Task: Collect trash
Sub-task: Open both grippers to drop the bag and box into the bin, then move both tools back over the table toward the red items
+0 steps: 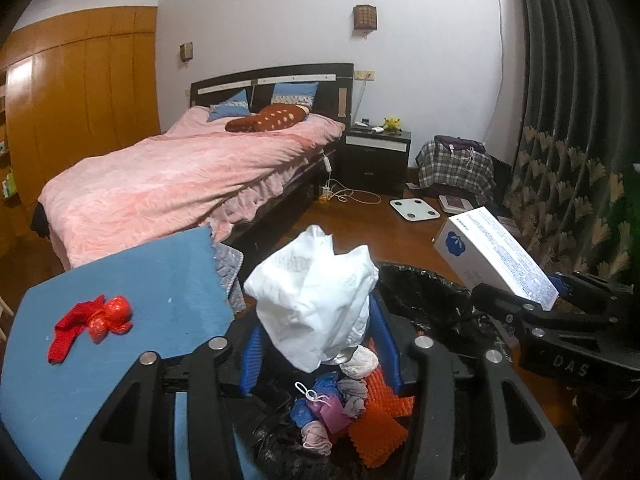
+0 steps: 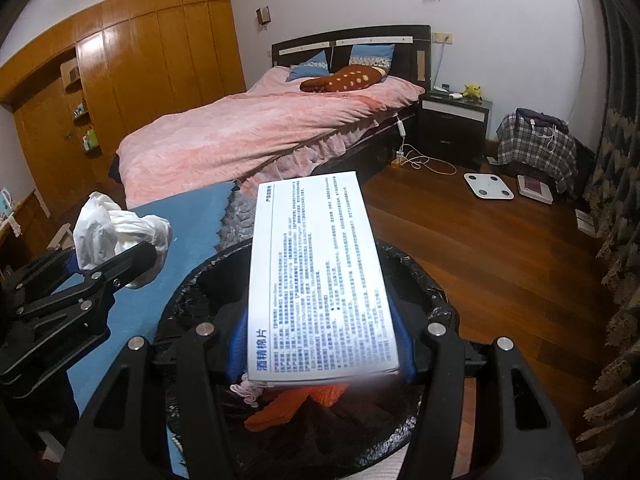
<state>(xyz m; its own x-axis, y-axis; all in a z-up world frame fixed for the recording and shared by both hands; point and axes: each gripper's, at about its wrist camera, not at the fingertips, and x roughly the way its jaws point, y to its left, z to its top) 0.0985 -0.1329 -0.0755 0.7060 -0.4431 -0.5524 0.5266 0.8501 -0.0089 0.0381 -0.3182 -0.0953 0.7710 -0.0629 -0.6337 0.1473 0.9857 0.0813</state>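
Note:
My left gripper (image 1: 316,320) is shut on a crumpled white plastic bag (image 1: 316,292) and holds it over the black-lined trash bin (image 1: 424,292); the bag also shows in the right wrist view (image 2: 116,236). My right gripper (image 2: 320,344) is shut on a white printed cardboard box (image 2: 320,272) above the same bin (image 2: 192,292); the box also shows in the left wrist view (image 1: 496,256). Inside the bin lie an orange spiky pad (image 1: 376,424), blue gloves and pink scraps. A red crumpled wrapper (image 1: 96,320) lies on the blue mat (image 1: 140,280).
A bed with a pink cover (image 2: 260,132) stands behind the mat. A black nightstand (image 2: 452,120), a white scale (image 2: 488,186), a plaid-covered bag (image 2: 536,148) and cables lie on the wooden floor. Curtains (image 2: 616,200) hang at the right.

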